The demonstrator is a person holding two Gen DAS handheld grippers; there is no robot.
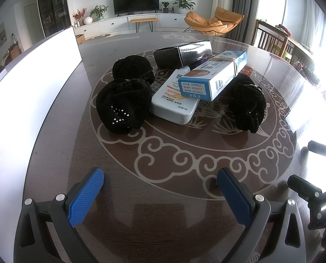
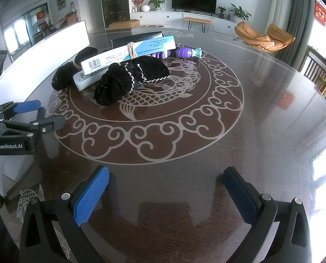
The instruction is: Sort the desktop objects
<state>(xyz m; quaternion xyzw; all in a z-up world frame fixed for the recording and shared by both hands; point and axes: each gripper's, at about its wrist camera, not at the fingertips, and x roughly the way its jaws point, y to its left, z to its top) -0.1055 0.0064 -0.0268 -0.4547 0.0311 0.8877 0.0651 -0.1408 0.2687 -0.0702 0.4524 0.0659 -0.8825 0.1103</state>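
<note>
A pile sits mid-table: a blue-and-white box [image 1: 213, 75] bound with a rubber band leans on a white sunscreen tube [image 1: 173, 103], behind them a shiny black box [image 1: 182, 53]. Three black velvet pouches lie around: one with rhinestones [image 1: 123, 107], one behind it [image 1: 132, 69], one at the right [image 1: 248, 103]. In the right wrist view the box [image 2: 127, 53] rests over a trimmed black pouch [image 2: 130, 79], with a purple toy [image 2: 182, 52] behind. My left gripper [image 1: 160, 179] is open, short of the pile. My right gripper [image 2: 165, 177] is open over bare table.
The round dark table [image 2: 261, 109] has a pale carp-and-cloud pattern. A white board [image 1: 31, 83] lies along its left side. The other gripper's black frame [image 1: 312, 192] shows at the right edge of the left wrist view. Chairs stand beyond the far right rim.
</note>
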